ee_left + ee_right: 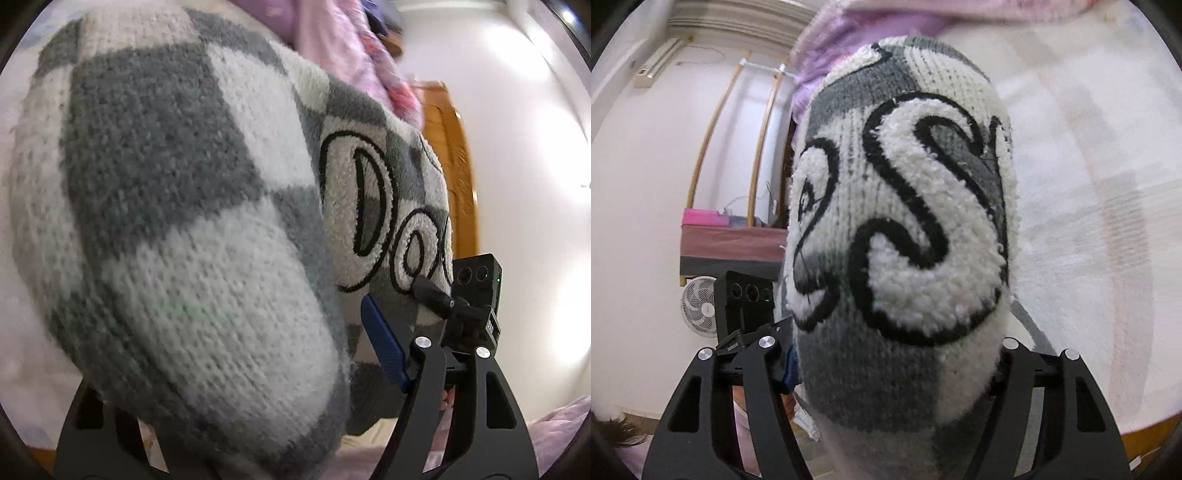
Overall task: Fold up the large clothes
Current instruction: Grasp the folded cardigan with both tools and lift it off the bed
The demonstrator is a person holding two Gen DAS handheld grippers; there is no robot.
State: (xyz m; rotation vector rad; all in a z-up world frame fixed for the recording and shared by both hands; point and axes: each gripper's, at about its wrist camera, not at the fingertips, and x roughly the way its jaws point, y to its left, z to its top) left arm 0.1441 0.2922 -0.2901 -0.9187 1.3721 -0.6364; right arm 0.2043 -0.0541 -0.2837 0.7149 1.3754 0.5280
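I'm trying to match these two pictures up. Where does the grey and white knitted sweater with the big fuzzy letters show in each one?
Left wrist view: the sweater fills the left and middle, bunched between the left gripper's fingers, lettering at right.
Right wrist view: it stands in the middle, between the right gripper's fingers.
Shared landmark: the fuzzy black-outlined lettering; the lilac bedding lies behind.

The sweater [192,206] bears big black-outlined script letters; "Do" reads in the left wrist view, an "S" in the right
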